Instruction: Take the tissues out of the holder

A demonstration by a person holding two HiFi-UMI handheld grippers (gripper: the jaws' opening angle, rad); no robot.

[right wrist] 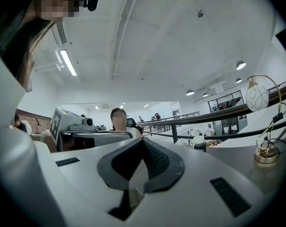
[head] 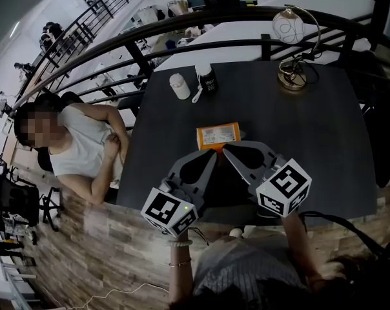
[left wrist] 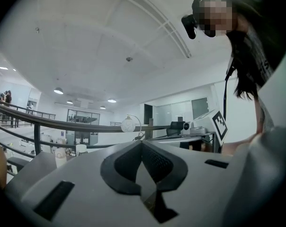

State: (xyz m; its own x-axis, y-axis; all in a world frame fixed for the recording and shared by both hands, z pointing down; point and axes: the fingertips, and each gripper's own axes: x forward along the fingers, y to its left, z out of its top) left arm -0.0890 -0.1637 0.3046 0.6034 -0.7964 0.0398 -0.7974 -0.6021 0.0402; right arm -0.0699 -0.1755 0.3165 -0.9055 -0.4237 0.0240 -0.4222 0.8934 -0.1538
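Two claws, and you had both pinched shut with nothing between the jaws. Your left claw and your right claw sat nose to nose at the near edge of the orange tissue holder. They were just beside it, though the head view left it unclear whether either one touched.

The holder lay flat near the middle of the dark tabletop, long side toward you. With a tip at either side of its near edge, I'd judge you had one claw placed to steady it and one to draw tissues. That pose would fit claws about to go in just as well as claws backed off after a pull. Whether any tissue stood up out of the holder was too small to tell.

Up close, the left pads met at the tip and so did the right pads. Neither claw view showed the holder, because both cameras looked out over the jaws toward the railing.

At the back, a white cup and a dark bottle stood side by side, with a lamp at the far right. All were well apart from the holder, so you had room. A seated person kept to the tabletop's left side.
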